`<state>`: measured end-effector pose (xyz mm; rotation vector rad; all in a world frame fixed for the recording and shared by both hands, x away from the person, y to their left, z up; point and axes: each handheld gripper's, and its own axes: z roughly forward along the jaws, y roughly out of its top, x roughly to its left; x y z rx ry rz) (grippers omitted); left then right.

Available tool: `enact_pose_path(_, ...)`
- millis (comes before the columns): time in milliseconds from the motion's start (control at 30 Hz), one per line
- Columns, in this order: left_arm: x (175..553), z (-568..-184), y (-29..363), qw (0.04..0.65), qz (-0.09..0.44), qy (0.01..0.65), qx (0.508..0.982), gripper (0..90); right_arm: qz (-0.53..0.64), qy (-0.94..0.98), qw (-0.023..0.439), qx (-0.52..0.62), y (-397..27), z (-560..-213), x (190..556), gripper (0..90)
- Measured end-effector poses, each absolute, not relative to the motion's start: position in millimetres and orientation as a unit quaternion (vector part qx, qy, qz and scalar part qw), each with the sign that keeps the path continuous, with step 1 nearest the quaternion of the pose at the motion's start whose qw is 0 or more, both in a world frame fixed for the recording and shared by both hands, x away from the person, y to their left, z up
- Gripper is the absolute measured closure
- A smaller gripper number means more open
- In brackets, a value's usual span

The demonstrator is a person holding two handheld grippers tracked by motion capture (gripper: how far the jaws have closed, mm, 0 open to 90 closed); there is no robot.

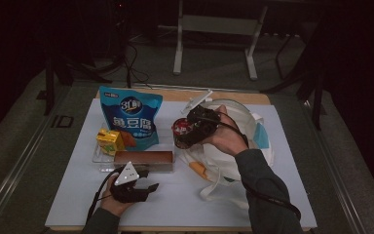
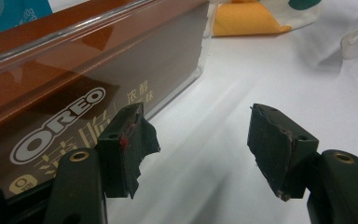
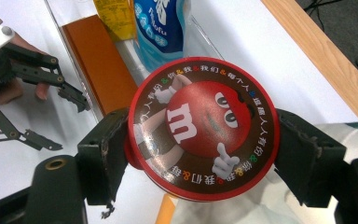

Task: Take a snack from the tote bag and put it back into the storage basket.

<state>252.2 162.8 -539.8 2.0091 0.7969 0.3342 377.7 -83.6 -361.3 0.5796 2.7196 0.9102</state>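
Right tongs (image 3: 200, 154) clamped across round M&M's tin (image 3: 204, 128), carried level near white bag (image 1: 233, 156). Left tongs (image 2: 200, 154) wide, empty, parked beside Oreo box (image 2: 74, 88).

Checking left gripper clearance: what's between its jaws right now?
Nothing but bare white table, in the left gripper view; the left gripper is open, with the Oreo box beside one jaw.
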Motion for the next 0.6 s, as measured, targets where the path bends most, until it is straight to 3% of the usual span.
enact_pose_path(600, 252.2, -539.8, 162.8, 0.459, 0.137, 0.323, 0.817, 37.3, 0.321, 0.923, 0.101, 0.187, -67.1, -368.4, 382.7, 25.2)
